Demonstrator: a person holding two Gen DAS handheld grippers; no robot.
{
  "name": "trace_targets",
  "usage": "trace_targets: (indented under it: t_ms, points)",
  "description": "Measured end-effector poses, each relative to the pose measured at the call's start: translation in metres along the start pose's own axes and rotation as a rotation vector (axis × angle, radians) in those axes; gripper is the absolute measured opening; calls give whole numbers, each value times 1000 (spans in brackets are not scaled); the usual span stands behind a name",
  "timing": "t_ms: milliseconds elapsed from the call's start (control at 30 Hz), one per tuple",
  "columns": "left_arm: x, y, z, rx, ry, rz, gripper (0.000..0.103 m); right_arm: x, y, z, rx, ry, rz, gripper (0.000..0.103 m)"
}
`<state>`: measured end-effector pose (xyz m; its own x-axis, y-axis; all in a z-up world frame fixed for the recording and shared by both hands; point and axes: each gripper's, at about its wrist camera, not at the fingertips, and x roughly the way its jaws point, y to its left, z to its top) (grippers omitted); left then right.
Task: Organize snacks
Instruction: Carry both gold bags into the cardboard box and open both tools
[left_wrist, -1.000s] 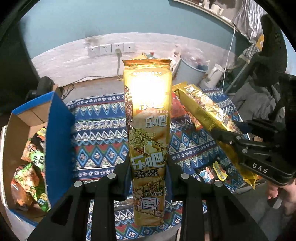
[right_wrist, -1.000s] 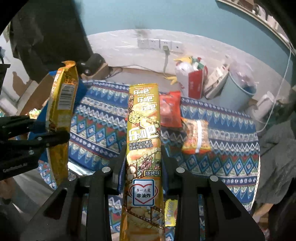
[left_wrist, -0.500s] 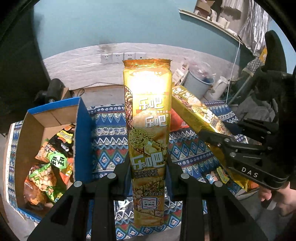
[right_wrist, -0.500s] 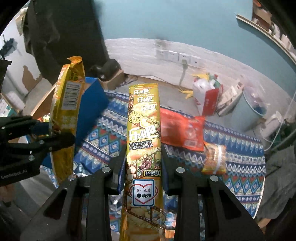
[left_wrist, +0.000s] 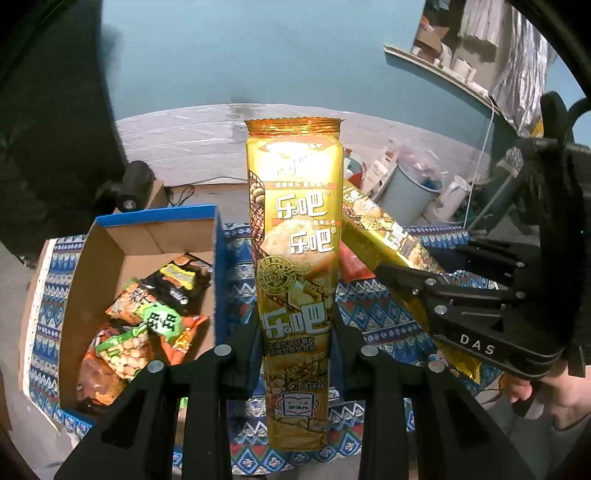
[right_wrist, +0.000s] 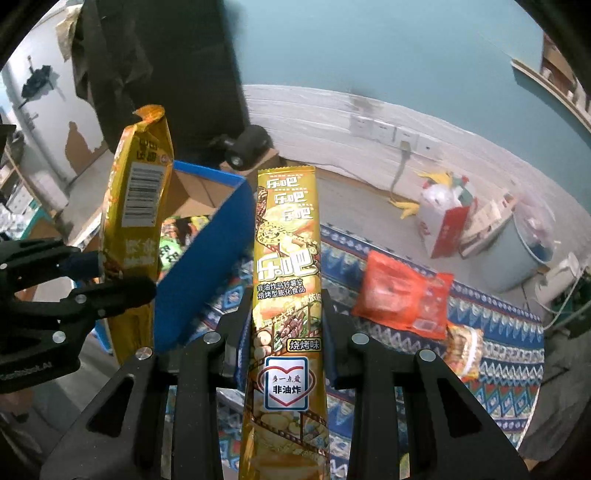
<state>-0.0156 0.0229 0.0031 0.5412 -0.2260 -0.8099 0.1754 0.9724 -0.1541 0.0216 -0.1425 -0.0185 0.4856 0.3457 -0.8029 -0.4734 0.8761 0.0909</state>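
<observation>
Left wrist view shows each hand-held gripper pinching a gold chip pack mid-carry; next, lower them into the box at nine o'clock.

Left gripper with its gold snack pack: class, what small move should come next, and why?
Probably swing the left gripper leftward over the open cardboard box. It is shut on a gold snack pack held upright, and the box beside it already holds other snack bags, so that looks like the place for it.
</observation>
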Motion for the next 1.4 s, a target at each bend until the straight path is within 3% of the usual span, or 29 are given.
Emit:
trace_targets:
  t_ms: [733, 1033, 1400]
  points:
    - [-26, 104, -5, -139, -41, 95, 31, 46, 73, 45, -69, 17, 66, 30]
    - [-12, 156, -13, -242, -17, 123, 31, 81, 100, 61, -82, 56, 101, 30]
    - [19, 195, -17, -296, 39, 194, 32, 122, 129, 79, -70, 108, 119, 30]
